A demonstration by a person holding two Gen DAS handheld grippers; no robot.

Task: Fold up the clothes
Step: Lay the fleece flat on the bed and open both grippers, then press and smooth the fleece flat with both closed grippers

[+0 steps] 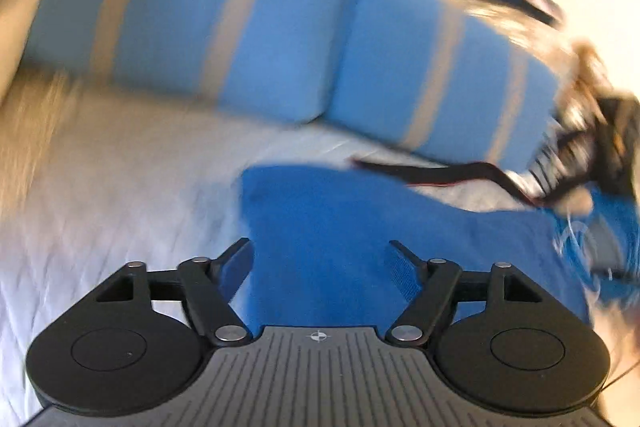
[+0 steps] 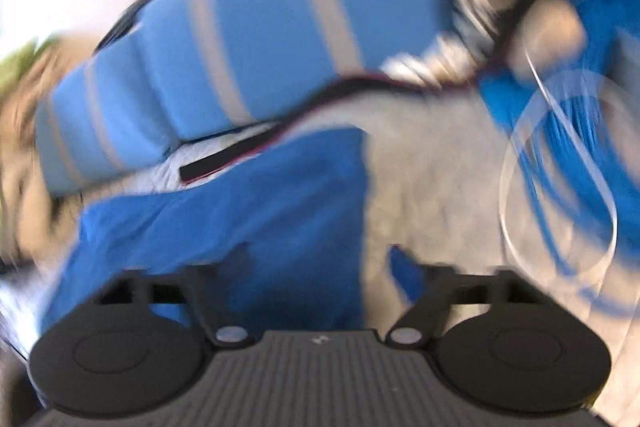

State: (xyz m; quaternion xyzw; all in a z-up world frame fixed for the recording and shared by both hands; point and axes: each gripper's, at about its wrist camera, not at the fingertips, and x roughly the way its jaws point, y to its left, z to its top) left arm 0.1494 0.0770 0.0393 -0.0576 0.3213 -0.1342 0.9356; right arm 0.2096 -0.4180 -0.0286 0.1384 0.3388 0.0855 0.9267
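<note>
Left gripper (image 1: pixel 322 251) low over blue cloth (image 1: pixel 340 227) on white sheet (image 1: pixel 100 219), fingers spread, empty. Right gripper (image 2: pixel 320 259) likewise, wide apart; frames blurred.

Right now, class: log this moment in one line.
left hand-held gripper: open | right hand-held gripper: open | blue garment: on bed | frames: motion-blurred

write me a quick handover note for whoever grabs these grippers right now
Left gripper: open, empty, over the bright blue cloth garment.
Right gripper: open, empty, at that garment's edge.
The garment lies spread on the white quilted bed cover, below two light blue pillows with beige stripes.
Both views are motion-blurred.
Done: no fold visible.
Left: grasp and fold.
</note>
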